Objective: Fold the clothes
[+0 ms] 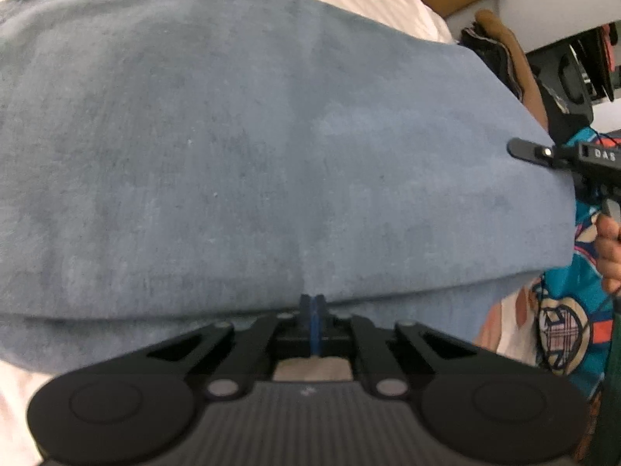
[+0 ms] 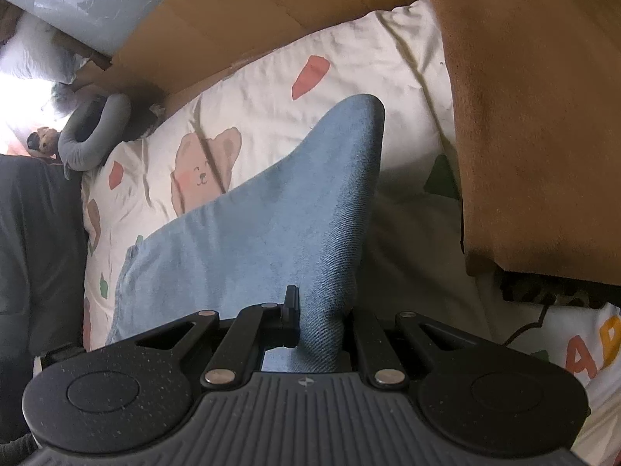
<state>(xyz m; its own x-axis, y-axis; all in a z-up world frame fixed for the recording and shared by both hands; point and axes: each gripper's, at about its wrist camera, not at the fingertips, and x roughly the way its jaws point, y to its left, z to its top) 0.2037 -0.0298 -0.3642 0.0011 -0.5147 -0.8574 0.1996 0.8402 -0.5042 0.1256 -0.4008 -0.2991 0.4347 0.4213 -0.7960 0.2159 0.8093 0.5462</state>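
A blue-grey garment (image 1: 252,136) fills most of the left wrist view, spread flat with a folded edge near the camera. My left gripper (image 1: 312,303) is shut on that near edge, its blue pads pressed together. At the right edge of this view the right gripper (image 1: 522,149) pinches the garment's side corner, with a hand (image 1: 609,248) below it. In the right wrist view the same blue cloth (image 2: 271,217) rises in a taut ridge from between my right gripper's fingers (image 2: 314,310), which are shut on it; the right finger is hidden by cloth.
The garment lies on a cream bedsheet (image 2: 248,105) printed with bears and carrots. A brown cloth (image 2: 535,116) is piled at the right, over a camouflage item (image 2: 551,291). Cardboard (image 2: 248,19) borders the far side. A teal patterned sleeve (image 1: 570,310) is at right.
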